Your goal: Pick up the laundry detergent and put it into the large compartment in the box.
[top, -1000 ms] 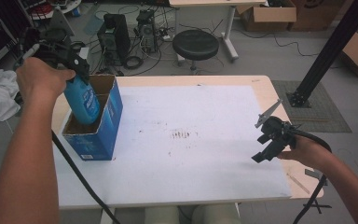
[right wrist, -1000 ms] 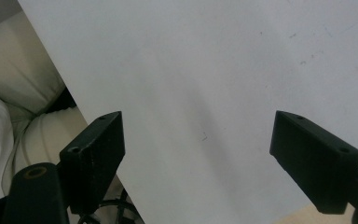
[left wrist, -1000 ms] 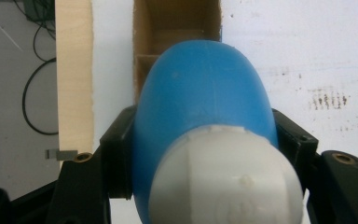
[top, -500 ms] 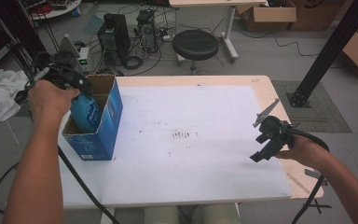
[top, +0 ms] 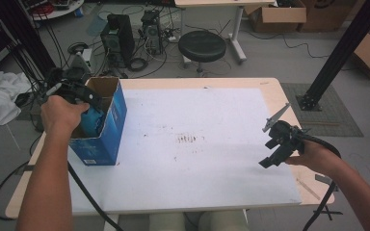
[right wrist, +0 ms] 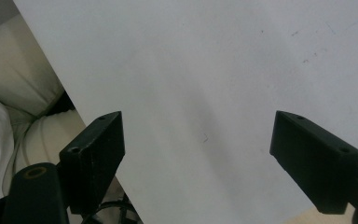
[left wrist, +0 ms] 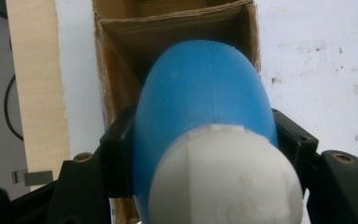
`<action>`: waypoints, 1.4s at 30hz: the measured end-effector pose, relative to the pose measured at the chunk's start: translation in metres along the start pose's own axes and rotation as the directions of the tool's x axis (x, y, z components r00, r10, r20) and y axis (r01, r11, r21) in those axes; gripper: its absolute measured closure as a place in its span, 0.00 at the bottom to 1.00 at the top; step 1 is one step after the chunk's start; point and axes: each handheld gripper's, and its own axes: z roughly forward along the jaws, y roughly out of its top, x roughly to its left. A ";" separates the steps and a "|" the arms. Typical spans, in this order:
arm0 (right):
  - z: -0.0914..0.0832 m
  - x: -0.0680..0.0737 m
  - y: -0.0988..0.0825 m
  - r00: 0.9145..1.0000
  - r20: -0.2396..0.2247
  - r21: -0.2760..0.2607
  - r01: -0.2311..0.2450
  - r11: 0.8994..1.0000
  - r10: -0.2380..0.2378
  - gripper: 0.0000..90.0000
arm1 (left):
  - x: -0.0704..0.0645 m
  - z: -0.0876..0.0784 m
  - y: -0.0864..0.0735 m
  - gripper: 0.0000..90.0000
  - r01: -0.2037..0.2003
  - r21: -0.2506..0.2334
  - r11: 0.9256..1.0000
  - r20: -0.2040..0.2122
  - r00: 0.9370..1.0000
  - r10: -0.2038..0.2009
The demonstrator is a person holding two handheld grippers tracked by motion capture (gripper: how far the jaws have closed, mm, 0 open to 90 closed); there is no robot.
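The right tongs (top: 280, 147) hover above the near right part of the worktop (top: 212, 192), jaws wide apart and holding nothing; the right gripper view shows bare white surface between them.

The left tongs (left wrist: 200, 154) are clamped on a blue bottle (left wrist: 205, 107) with a white cap (left wrist: 223, 177), one jaw on each side of its body. The bottle sits partly down inside the open blue carton (top: 107, 126), which stands upright at the worktop's left edge; its brown cardboard interior shows around the bottle.

Judged step: placing the bottle into the carton. The next move appears to call for lowering it until it seats, then opening the jaws and lifting clear without snagging the carton's wall.

No brand, label or writing is legible on bottle or carton. Beyond the worktop stand a black stool (top: 202, 46) and computer towers (top: 117, 38).
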 end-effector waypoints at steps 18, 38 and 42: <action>0.004 -0.003 -0.005 1.000 -0.003 0.009 -0.011 1.000 0.011 0.19 | -0.001 0.030 -0.007 0.42 -0.013 0.019 1.000 -0.007 1.000 0.013; 0.005 -0.004 -0.008 1.000 -0.007 0.007 -0.024 1.000 0.024 0.20 | 0.009 0.049 -0.017 0.42 0.004 0.035 0.999 0.028 1.000 -0.005; 0.008 -0.003 -0.008 1.000 -0.013 0.017 -0.023 1.000 0.023 0.20 | 0.010 0.049 -0.016 0.42 0.006 0.038 0.999 0.028 1.000 -0.007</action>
